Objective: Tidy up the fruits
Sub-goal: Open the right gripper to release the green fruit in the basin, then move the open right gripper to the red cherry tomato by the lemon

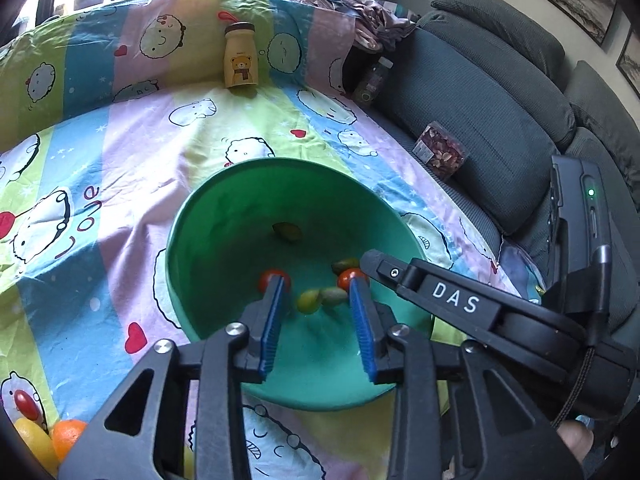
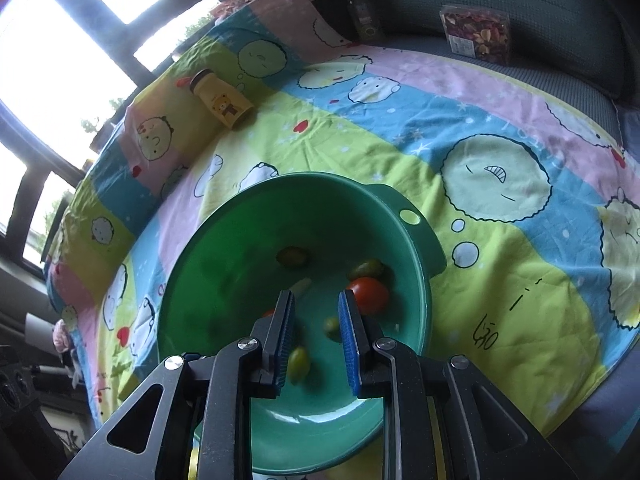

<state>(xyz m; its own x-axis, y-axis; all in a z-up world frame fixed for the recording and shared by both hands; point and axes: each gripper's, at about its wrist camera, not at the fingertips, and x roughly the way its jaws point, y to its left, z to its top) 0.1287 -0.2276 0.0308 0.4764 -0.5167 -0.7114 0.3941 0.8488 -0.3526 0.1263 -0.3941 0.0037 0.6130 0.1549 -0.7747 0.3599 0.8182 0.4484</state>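
Left wrist view: cartoon-print sheet (image 1: 120,168) covers surface beside grey sofa (image 1: 480,120).

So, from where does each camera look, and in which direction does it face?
Left wrist view: sits on the left gripper, looking down along its blue fingers into the green bowl; the right gripper's black body and a bit of a hand show at the right.
Right wrist view: sits on the right gripper, looking down into the same green bowl; only its own fingers show.
Both share the bowl, the small tomatoes in it, the yellow bear bottle and the cartoon sheet.
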